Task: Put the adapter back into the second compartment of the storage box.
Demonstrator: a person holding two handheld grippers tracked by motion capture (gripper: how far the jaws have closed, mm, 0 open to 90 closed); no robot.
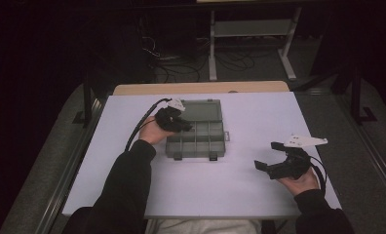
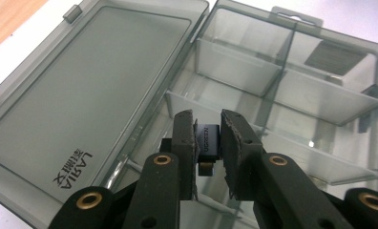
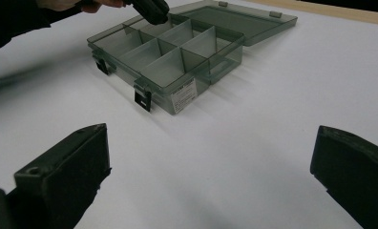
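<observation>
My left gripper is clamped on a small black block; both pads press its sides, and pale lettering runs along its face. The block's lower edge shows a bit of a brassy part, too small to make out. The held block hangs over the open compartment box, just above a divider wall in the row nearest the hinge. Straight beyond my left jaws lie the clear dividers and the compartments between them; whether the block touches the floor or the wall of a compartment I cannot tell.

To the left of my left jaws the box's lid lies flat and open on the table, printed mark near its lower edge. In the high view my left gripper sits over the box's left end, by the lid hinge.

My right gripper has its jaws wide apart with nothing between them, only the white table under the gap. The box lies well ahead of these jaws and to their left, latches facing them. In the high view my right gripper is held low over the table, well apart from the box.
</observation>
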